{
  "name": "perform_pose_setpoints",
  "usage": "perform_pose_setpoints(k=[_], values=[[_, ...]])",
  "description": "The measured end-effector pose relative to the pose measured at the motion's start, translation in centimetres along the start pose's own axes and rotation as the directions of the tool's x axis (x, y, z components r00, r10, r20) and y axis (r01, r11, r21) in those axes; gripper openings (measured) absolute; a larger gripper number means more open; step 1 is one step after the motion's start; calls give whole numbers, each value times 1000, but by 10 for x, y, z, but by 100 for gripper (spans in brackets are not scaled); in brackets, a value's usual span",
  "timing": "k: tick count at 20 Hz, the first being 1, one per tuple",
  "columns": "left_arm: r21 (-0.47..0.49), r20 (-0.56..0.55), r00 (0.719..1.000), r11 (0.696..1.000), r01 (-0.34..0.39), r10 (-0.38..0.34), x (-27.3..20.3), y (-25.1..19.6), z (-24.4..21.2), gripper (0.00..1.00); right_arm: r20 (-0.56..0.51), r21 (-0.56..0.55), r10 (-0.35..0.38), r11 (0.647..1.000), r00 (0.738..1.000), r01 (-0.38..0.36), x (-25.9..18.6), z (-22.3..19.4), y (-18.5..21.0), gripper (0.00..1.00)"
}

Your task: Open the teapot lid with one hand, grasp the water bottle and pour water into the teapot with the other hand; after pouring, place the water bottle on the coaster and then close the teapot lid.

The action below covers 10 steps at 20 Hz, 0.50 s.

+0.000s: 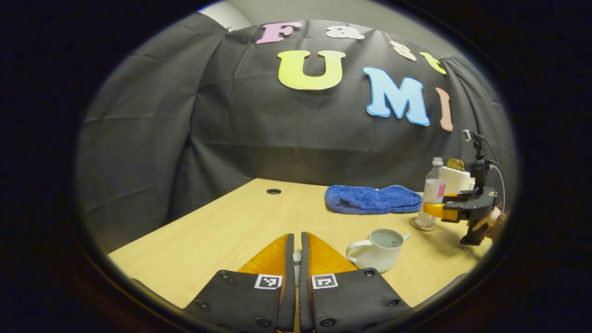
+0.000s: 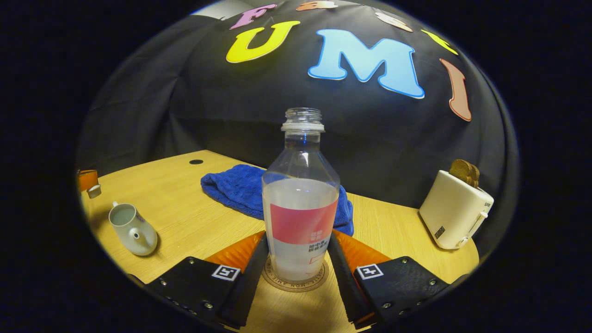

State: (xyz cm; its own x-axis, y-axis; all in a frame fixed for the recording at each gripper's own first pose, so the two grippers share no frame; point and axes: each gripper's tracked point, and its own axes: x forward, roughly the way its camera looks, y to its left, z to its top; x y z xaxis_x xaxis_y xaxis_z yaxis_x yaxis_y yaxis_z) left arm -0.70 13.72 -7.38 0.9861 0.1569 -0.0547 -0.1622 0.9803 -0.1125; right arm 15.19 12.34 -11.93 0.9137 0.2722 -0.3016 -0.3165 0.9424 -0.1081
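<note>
The white teapot (image 1: 377,249) (image 2: 132,229) stands open on the wooden table, its lid off. My left gripper (image 1: 297,252) is shut on the small white teapot lid (image 1: 297,260) (image 2: 94,190), held left of the teapot and apart from it; it also appears at the far left of the right gripper view (image 2: 87,179). The uncapped clear water bottle (image 2: 300,208) (image 1: 432,194), about half full, stands upright on the round coaster (image 2: 296,281) (image 1: 422,225). My right gripper (image 2: 298,252) (image 1: 437,210) has one finger pressed against each side of the bottle's lower body.
A crumpled blue towel (image 1: 372,199) (image 2: 240,187) lies behind the teapot and bottle. A white toaster (image 2: 455,210) (image 1: 457,179) with bread in it stands at the back right. A cable hole (image 1: 274,191) sits near the table's far edge.
</note>
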Motion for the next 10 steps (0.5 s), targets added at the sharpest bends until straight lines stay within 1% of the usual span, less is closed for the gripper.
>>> perform_pose_setpoints(k=[2, 4, 5, 6, 7, 10], values=[[6, -2, 1000, 1000, 2, -2, 1, -2, 0, 10, -9, -4, -5, 1000, 1000, 5, 0, -4, -2, 77], [3, 0, 1000, 1000, 7, -7, 2, -5, 1, 10, -13, -9, -10, 1000, 1000, 10, -2, -7, -3, 79], [2, 1, 1000, 1000, 11, -11, 2, -8, 2, 10, -11, -2, -12, 1000, 1000, 12, -2, -7, -2, 89], [3, 3, 1000, 1000, 12, -12, 3, -9, 3, 10, -7, 11, -11, 1000, 1000, 11, -3, -8, -3, 96], [5, 5, 1000, 1000, 14, -14, 2, -11, 4, 10, -5, 27, -6, 1000, 1000, 6, -3, -7, -3, 99], [8, 21, 999, 1000, 24, -24, 4, -17, 15, 10, -6, 63, -4, 998, 1000, 4, -8, -9, -4, 97]])
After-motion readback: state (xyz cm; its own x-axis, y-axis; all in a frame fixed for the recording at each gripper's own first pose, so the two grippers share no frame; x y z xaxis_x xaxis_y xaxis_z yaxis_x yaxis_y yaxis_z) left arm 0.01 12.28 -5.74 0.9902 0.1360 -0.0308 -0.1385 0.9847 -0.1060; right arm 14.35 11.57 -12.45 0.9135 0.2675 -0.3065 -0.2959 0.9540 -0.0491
